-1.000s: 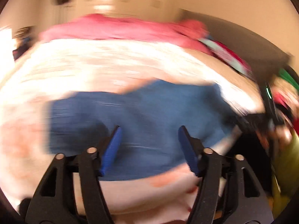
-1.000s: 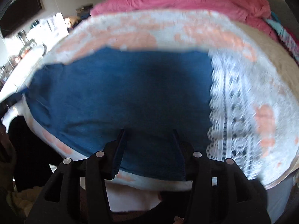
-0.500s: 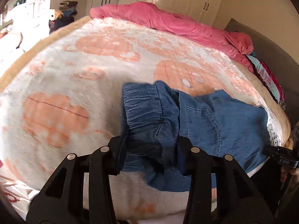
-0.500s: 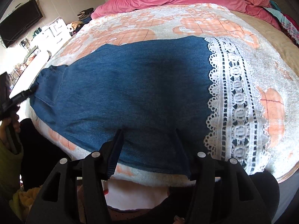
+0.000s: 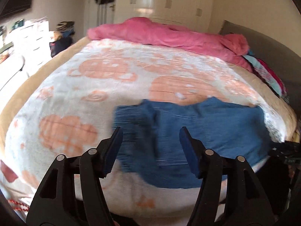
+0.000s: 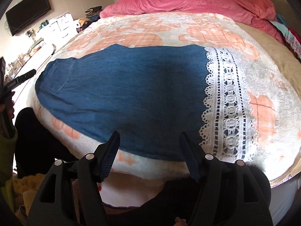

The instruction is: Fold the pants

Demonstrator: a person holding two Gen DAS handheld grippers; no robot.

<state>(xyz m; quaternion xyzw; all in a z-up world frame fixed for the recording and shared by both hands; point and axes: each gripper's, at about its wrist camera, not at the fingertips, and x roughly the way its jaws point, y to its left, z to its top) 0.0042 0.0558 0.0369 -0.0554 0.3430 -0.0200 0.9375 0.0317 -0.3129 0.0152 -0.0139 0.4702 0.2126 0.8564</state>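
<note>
Waistband (image 5: 131,118) no longer between left hand-held gripper (image 5: 150,143) pads.

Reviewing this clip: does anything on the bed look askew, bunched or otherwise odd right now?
Mostly tidy. The blue pants lie flat on the blanket, lace hem straight. Only the waistband end looks bunched, though that view is blurred. Both grippers hang open above the cloth.

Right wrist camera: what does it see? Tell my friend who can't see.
Blue pants with a white lace hem lie flat on a bed's peach-and-white blanket. The right tool hovers open at their near edge, holding nothing. A pink duvet is bunched at the far end.
</note>
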